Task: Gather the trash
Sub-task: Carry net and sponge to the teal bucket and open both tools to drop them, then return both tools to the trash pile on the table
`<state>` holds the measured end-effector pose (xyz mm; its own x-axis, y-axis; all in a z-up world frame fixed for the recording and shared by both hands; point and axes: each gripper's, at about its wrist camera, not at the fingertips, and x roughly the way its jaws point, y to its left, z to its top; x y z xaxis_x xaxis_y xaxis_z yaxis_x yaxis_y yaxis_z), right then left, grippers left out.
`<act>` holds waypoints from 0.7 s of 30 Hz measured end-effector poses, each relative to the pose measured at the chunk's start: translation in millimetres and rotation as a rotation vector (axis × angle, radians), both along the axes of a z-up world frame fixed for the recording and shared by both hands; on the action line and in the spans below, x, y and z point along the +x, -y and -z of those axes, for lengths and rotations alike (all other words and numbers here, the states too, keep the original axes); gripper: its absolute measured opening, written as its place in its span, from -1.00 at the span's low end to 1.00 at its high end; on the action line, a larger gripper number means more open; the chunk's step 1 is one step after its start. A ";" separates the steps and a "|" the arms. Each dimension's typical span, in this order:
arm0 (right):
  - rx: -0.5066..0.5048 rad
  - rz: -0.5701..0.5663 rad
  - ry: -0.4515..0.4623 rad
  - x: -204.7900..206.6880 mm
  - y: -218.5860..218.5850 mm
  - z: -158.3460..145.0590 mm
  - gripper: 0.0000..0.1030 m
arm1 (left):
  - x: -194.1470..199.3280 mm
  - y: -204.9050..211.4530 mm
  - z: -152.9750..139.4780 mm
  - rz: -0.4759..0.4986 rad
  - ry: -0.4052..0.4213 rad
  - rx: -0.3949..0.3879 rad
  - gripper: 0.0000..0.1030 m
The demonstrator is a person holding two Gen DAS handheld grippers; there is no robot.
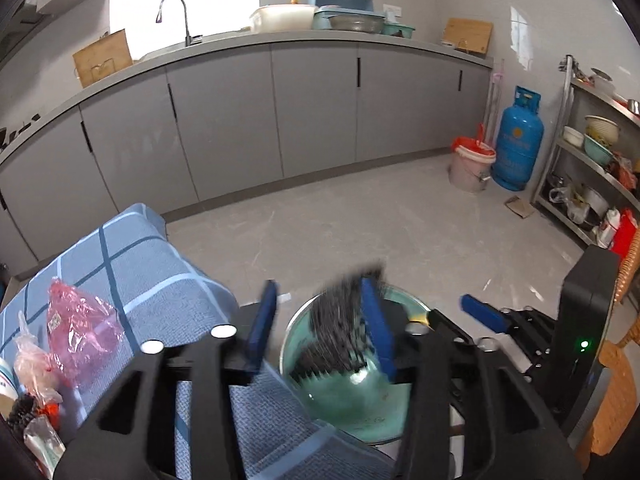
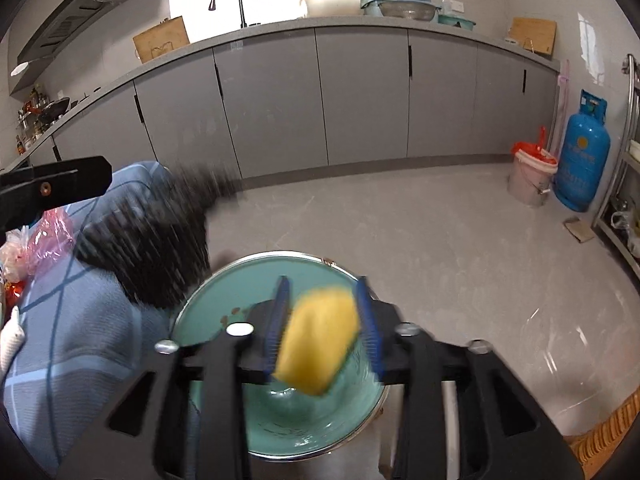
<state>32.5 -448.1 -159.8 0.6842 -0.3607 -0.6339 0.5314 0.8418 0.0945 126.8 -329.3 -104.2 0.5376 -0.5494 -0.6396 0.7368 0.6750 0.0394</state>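
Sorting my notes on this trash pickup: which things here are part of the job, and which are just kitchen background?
In the job: green bin, yellow item, black mesh piece, pink bag.

Just there: gas cylinder, bucket, cutting board, tap.

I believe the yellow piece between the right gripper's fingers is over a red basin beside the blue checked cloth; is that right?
Not quite: the basin is green, not red, as the right wrist view shows. The yellow piece is between the right gripper's fingers, over that basin beside the blue checked cloth.
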 end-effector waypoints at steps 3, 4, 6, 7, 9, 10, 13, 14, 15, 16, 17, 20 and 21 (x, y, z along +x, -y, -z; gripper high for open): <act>0.009 0.010 -0.009 -2.1 2.1 4.6 -0.10 | 3.9 -3.5 0.3 0.002 -0.021 -0.006 0.13; 0.009 0.014 -0.010 -3.2 2.6 4.6 -0.06 | 4.4 -4.4 -0.5 -0.005 -0.019 -0.008 0.27; 0.013 0.026 -0.003 -6.7 4.0 3.4 -0.01 | 6.9 -7.0 -1.9 -0.018 -0.017 -0.014 0.29; 0.017 0.031 -0.001 -8.7 3.7 2.5 0.00 | 8.3 -9.2 -2.9 -0.024 -0.023 -0.016 0.31; 0.019 0.039 -0.002 -11.2 2.2 0.0 0.02 | 9.1 -15.1 -6.0 -0.043 -0.019 -0.018 0.36; 0.022 0.039 -0.003 -12.5 -0.2 -1.7 0.04 | 8.2 -17.0 -8.3 -0.050 -0.012 -0.016 0.37; 0.026 0.033 -0.010 -13.6 -7.9 -8.4 0.09 | 6.1 -29.2 -16.1 -0.082 0.017 0.004 0.42; 0.027 0.027 -0.007 -14.1 -12.7 -11.7 0.10 | 5.0 -37.0 -20.2 -0.096 0.037 0.009 0.43; 0.027 0.023 -0.003 -13.9 -16.5 -15.4 0.11 | 3.9 -43.3 -24.0 -0.109 0.050 0.014 0.44; 0.027 0.014 0.004 -13.7 -23.0 -19.6 0.12 | 3.0 -51.0 -27.2 -0.123 0.062 0.021 0.46; 0.029 0.005 0.007 -13.6 -26.7 -22.5 0.13 | 2.8 -56.5 -30.7 -0.134 0.066 0.025 0.46; 0.030 -0.031 0.018 -8.4 -44.6 -32.3 0.15 | 2.6 -82.7 -41.4 -0.185 0.089 0.032 0.46; 0.031 -0.043 0.022 -5.9 -51.1 -35.8 0.16 | 2.4 -94.3 -45.9 -0.208 0.101 0.034 0.46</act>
<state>26.6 -397.0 -123.9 0.7125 -0.3108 -0.6291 0.4922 0.8603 0.1324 129.2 -235.1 -58.4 0.6991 -0.3991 -0.5932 0.5733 0.8087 0.1315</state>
